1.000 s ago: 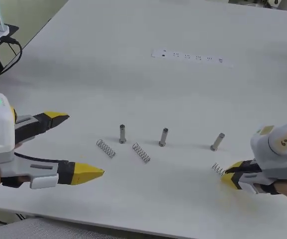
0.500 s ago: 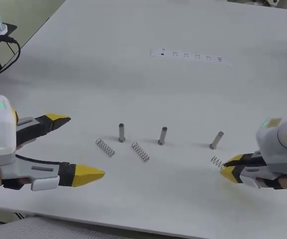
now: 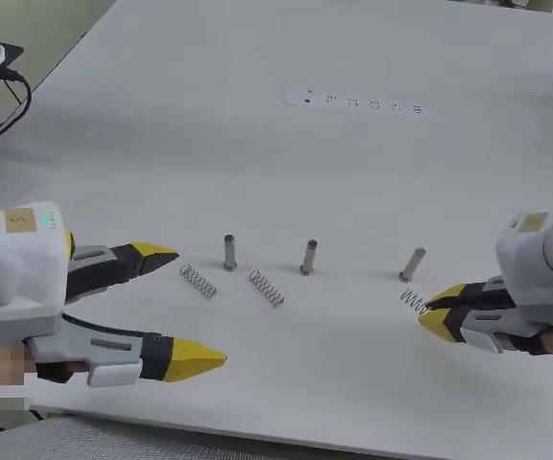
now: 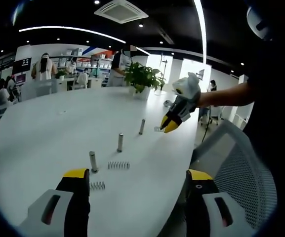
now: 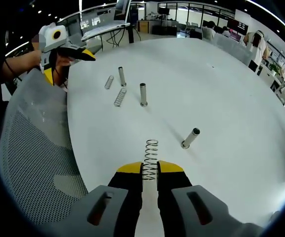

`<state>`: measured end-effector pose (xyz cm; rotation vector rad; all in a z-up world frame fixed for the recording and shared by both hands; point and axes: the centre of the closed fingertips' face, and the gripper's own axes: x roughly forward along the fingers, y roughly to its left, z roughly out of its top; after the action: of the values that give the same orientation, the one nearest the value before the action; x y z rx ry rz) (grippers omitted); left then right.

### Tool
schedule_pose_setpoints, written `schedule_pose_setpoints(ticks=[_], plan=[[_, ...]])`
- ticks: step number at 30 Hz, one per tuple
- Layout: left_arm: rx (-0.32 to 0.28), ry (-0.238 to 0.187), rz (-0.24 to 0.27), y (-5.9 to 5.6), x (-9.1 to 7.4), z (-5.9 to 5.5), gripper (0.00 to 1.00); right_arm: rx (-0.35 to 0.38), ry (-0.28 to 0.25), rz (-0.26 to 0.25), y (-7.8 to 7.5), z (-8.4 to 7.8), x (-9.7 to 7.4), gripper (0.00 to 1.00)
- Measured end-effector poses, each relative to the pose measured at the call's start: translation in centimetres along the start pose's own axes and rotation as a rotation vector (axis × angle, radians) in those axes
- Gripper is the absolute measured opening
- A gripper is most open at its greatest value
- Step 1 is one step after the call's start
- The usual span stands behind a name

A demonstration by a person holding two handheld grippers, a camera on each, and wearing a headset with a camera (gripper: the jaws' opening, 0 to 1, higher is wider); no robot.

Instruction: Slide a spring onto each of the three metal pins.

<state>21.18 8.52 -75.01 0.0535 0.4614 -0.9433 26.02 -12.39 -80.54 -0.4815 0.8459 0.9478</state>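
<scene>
Head view: the right gripper (image 3: 431, 311) is clamped on one spring (image 3: 412, 301) close to the surface's (image 3: 353, 182) near edge, just beside the rightmost pin (image 3: 412, 264). The left gripper (image 3: 199, 307), jaws apart, hovers at that edge beside two loose springs (image 3: 197, 281). Bare surface stretches beyond the pins.

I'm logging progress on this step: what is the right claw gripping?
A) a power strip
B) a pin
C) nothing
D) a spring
D: the right claw is shut on the near end of a spring, which points out toward the nearest pin.
</scene>
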Motion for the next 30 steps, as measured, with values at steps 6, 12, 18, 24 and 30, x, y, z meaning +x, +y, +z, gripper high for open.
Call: schedule_pose_setpoints(ticks=[6, 12, 18, 24, 30], plan=[[0.022, 0.012, -0.032, -0.2, 0.9, 0.3, 0.72, -0.020, -0.012, 0.003, 0.3, 0.5, -0.3, 0.07], [0.030, 0.025, -0.074, -1.0, 2.2, 0.3, 0.67, -0.048, -0.021, 0.017, 0.9, 1.1, -0.5, 0.07], [0.034, 0.020, -0.110, -1.6, 3.4, 1.0, 0.63, -0.083, -0.041, 0.047, 1.9, 2.3, -0.5, 0.07], [0.058, 0.014, -0.152, -2.4, 4.9, 1.8, 0.59, -0.167, -0.074, 0.095, 3.5, 4.1, -0.5, 0.07], [0.083, 0.012, -0.187, -3.0, 6.3, 2.4, 0.57, -0.240, -0.089, 0.126, 4.8, 5.4, -0.8, 0.07]])
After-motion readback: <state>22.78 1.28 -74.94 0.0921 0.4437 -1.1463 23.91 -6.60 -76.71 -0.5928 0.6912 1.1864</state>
